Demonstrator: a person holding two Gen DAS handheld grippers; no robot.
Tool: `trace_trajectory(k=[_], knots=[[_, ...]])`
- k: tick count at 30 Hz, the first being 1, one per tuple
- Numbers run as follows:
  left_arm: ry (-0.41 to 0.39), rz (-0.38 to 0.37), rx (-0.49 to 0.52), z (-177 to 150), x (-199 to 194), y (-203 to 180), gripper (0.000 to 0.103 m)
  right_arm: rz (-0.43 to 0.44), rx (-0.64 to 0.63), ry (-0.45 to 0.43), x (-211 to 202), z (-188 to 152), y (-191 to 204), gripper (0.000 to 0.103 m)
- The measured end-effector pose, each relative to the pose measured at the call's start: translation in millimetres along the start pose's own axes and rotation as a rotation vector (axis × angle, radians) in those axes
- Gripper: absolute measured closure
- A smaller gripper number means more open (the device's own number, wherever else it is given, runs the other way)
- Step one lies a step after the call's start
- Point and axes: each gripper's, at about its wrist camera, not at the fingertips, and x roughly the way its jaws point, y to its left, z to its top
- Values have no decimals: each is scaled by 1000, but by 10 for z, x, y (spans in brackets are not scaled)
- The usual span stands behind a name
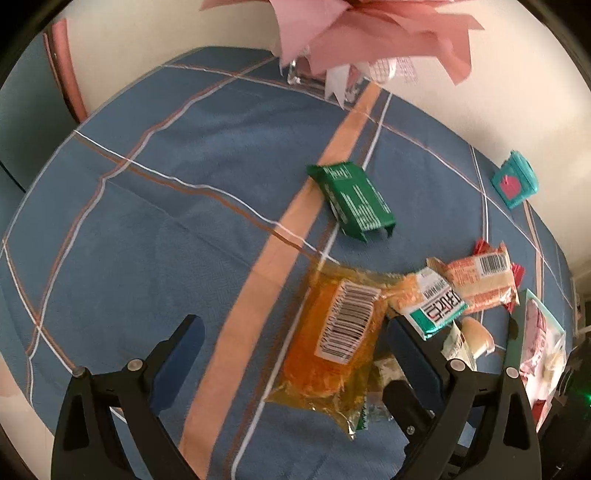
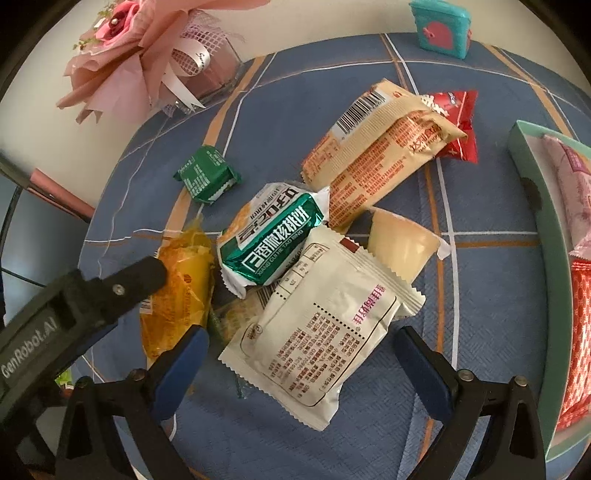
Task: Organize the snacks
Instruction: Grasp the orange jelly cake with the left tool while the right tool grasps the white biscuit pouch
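Note:
A heap of snack packets lies on the blue checked tablecloth (image 1: 166, 206). My left gripper (image 1: 295, 332) stands open over an orange packet (image 1: 332, 343) with a barcode label; its left pad is well clear of the packet. In the right wrist view that gripper's black finger (image 2: 129, 280) reaches over the orange packet (image 2: 184, 288). My right gripper (image 2: 303, 343) is open around a white packet (image 2: 321, 332), and neither pad presses on it. A green-and-white cookie packet (image 2: 269, 240) leans on the white one.
A teal tray (image 2: 532, 184) holding pink and red packets stands at the right. A beige packet (image 2: 376, 147), a red candy (image 2: 458, 122), a jelly cup (image 2: 402, 243) and a green packet (image 2: 207, 173) lie nearby. A pink bouquet (image 2: 147, 55) and a small teal box (image 2: 439, 29) stand by the wall.

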Motion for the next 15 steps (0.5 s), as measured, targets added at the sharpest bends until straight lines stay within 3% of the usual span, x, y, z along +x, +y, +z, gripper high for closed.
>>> trace_trajectory(k=[2, 4, 6, 11, 15], knots=[[12, -8, -2, -16, 26, -17, 4, -15, -6, -3, -19, -42, -10, 12], [20, -29, 7, -36, 36, -38, 11, -28, -9, -5, -48, -56, -39, 22], [27, -32, 18, -48, 49, -68, 28, -27, -2, -6, -59, -57, -73, 28], [66, -76, 25, -98, 111, -119, 45, -1, 34, 1, -100, -39, -213, 44], [72, -88, 33, -138, 109, -144, 53, -1, 48, 10, -128, -31, -303, 47]])
